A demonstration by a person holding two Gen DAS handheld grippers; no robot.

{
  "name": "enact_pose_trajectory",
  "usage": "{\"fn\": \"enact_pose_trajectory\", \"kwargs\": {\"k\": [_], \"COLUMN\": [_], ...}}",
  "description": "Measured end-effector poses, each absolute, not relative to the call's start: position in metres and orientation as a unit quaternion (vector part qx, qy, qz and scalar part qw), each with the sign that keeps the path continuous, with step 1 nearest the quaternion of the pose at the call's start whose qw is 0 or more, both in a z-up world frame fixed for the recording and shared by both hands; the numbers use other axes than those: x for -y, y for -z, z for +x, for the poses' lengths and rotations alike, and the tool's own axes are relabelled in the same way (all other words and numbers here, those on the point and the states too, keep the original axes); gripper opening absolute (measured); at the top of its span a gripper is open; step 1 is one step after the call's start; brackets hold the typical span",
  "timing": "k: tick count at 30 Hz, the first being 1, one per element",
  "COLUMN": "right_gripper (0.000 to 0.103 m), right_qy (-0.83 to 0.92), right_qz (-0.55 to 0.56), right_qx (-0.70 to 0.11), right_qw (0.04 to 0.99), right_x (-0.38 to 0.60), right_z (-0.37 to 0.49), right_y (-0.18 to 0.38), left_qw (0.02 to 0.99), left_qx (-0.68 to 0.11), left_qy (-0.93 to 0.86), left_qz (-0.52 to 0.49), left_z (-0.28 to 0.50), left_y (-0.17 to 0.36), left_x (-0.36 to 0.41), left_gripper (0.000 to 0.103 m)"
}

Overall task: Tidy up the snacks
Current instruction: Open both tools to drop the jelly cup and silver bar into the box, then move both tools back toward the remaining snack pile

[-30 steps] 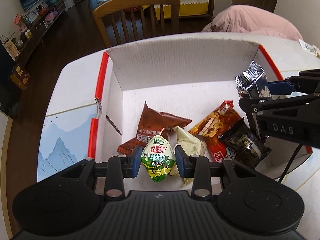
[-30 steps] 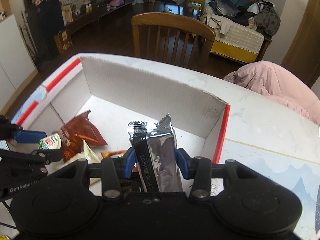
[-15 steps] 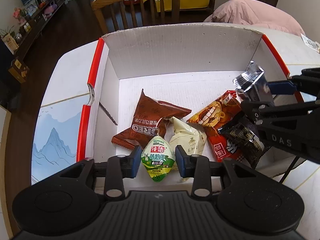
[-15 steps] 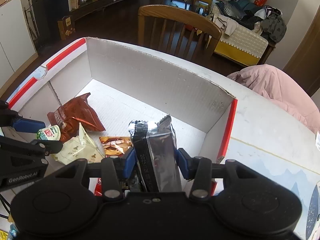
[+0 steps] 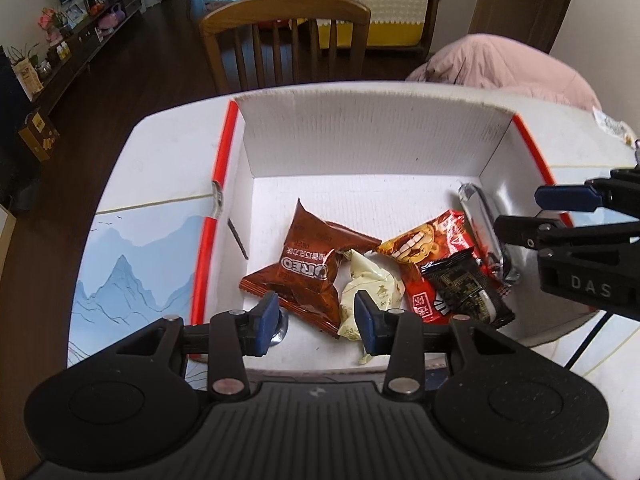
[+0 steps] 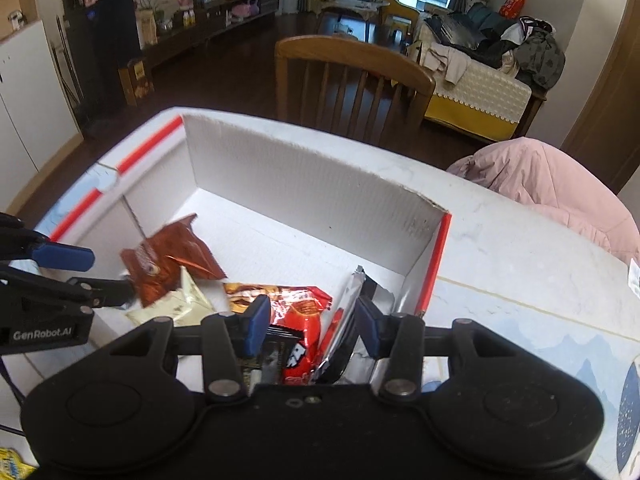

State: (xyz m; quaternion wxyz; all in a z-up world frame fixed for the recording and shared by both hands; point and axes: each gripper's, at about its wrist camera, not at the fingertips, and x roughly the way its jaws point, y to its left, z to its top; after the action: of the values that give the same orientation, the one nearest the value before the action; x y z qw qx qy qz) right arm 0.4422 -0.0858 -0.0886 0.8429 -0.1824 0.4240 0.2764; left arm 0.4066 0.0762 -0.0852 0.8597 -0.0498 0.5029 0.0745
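A white cardboard box (image 5: pixel 360 148) with red edges holds several snacks: a brown Oreo packet (image 5: pixel 308 268), a cream packet (image 5: pixel 372 284), a red-orange packet (image 5: pixel 428 248), a black packet (image 5: pixel 464 284) and a silver packet (image 5: pixel 484 224) against the right wall. My left gripper (image 5: pixel 316 316) is open and empty over the box's near left part. A small silver-edged piece (image 5: pixel 280 330) shows under its left finger. My right gripper (image 6: pixel 310 322) is open over the box's right end, with the silver packet (image 6: pixel 348 312) lying loose between its fingers.
The box (image 6: pixel 304 184) sits on a white table with a blue mountain-print mat (image 5: pixel 136 276) to its left. A wooden chair (image 5: pixel 288 36) stands behind the table. A pink garment (image 5: pixel 500 68) lies at the back right. A yellow wrapper (image 6: pixel 12 464) lies near the front left.
Both grippers have opened. The green-and-white snack has left the left gripper, and the silver packet has dropped from the right gripper into the box's right end.
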Motion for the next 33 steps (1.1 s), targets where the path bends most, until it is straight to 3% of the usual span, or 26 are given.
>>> {"fn": "enact_pose_trajectory", "kwargs": {"k": [11, 16, 22, 23, 24, 26, 31, 33], "right_gripper": [0.048, 0.060, 0.063, 0.067, 0.082, 0.096, 0.096, 0.101], "right_qy": [-0.308, -0.322, -0.332, -0.333, -0.335, -0.338, -0.342, -0.341], "right_qz": [-0.121, -0.097, -0.086, -0.083, -0.080, -0.077, -0.065, -0.055], "right_qx": [-0.401, -0.392, -0.382, -0.381, -0.379, -0.371, -0.368, -0.366], "right_qw": [0.854, 0.856, 0.858, 0.858, 0.859, 0.862, 0.862, 0.864], "right_x": [0.104, 0.112, 0.119, 0.120, 0.121, 0.126, 0.132, 0.135], "right_z": [0.397, 0.370, 0.335, 0.329, 0.323, 0.307, 0.275, 0.261], "right_y": [0.042, 0.028, 0.019, 0.018, 0.018, 0.016, 0.018, 0.019], "left_qw": [0.888, 0.895, 0.904, 0.906, 0.907, 0.911, 0.914, 0.915], "left_qx": [-0.453, -0.440, -0.421, -0.417, -0.413, -0.405, -0.397, -0.396], "left_qy": [-0.059, -0.049, -0.038, -0.036, -0.036, -0.032, -0.029, -0.027], "left_qz": [-0.055, -0.061, -0.069, -0.069, -0.070, -0.072, -0.073, -0.074], "left_z": [0.363, 0.338, 0.301, 0.294, 0.286, 0.271, 0.235, 0.221], "left_y": [0.041, 0.026, 0.009, 0.007, 0.004, 0.001, -0.001, -0.001], "left_x": [-0.075, -0.075, -0.076, -0.076, -0.076, -0.076, -0.077, -0.077], "left_gripper": [0.040, 0.041, 0.045, 0.047, 0.049, 0.057, 0.057, 0.058]}}
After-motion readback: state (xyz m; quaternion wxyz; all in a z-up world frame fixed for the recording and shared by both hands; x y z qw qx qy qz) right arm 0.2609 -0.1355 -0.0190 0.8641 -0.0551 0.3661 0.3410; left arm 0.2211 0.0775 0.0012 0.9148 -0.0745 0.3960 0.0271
